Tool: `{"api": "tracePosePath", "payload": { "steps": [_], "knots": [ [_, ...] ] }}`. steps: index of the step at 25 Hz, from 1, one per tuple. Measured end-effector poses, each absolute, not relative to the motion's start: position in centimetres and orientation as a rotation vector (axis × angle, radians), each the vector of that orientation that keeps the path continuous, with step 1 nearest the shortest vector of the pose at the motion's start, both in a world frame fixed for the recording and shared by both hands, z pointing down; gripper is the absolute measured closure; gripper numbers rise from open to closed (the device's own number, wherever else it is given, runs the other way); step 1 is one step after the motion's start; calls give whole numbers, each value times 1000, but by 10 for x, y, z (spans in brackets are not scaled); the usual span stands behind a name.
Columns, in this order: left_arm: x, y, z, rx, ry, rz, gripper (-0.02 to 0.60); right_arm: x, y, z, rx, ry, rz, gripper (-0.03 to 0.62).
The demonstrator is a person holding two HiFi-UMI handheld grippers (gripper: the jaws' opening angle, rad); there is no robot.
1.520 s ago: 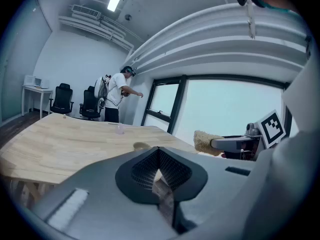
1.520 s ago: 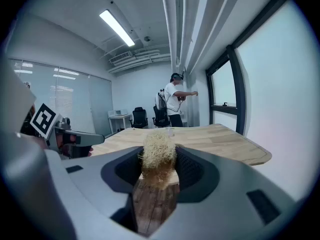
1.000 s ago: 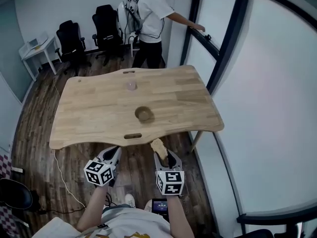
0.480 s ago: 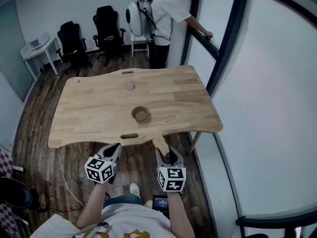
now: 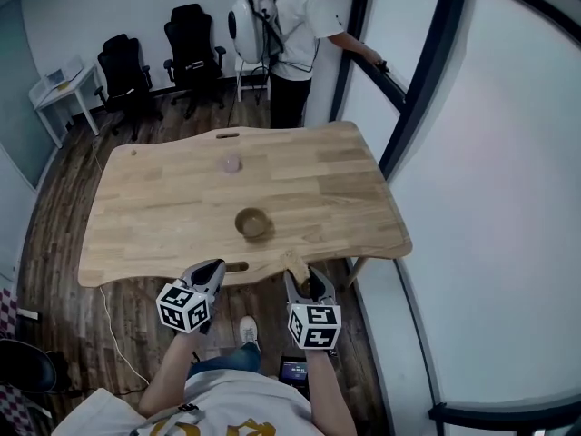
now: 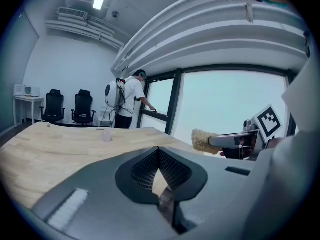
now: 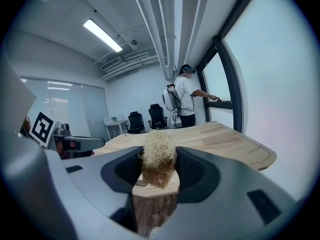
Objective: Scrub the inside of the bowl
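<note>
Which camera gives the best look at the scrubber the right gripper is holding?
The right gripper view: the straw-coloured scrubber fills the middle, held by the right gripper, its fibres clear. The head view shows only a small tan tip; the left gripper view shows the scrubber side-on, off to the right.
</note>
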State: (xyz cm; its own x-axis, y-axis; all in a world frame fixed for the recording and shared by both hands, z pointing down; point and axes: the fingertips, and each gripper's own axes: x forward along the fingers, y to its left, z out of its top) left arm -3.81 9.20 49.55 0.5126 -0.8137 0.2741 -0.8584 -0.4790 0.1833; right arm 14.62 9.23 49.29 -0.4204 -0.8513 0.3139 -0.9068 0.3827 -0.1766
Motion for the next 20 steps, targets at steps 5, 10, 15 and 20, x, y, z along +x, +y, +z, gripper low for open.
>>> {"api": "tracePosePath", "payload": {
  "steps": [5,10,15,20],
  "knots": [
    [-33,23,501,2491,-1316,226,580,141,31,503,1609,-2418,514,410],
    [-40,-47,514,2475,-1247,236,580,125,-31,510,1612,-2379,542,410],
    [-55,-103,528,2474,-1199,250,580,109,-80,527,1625,-2332,570,410],
    [-66,-140,539,2463,-1175,254,580,100,-111,536,1637,-2297,578,410]
  ]
}}
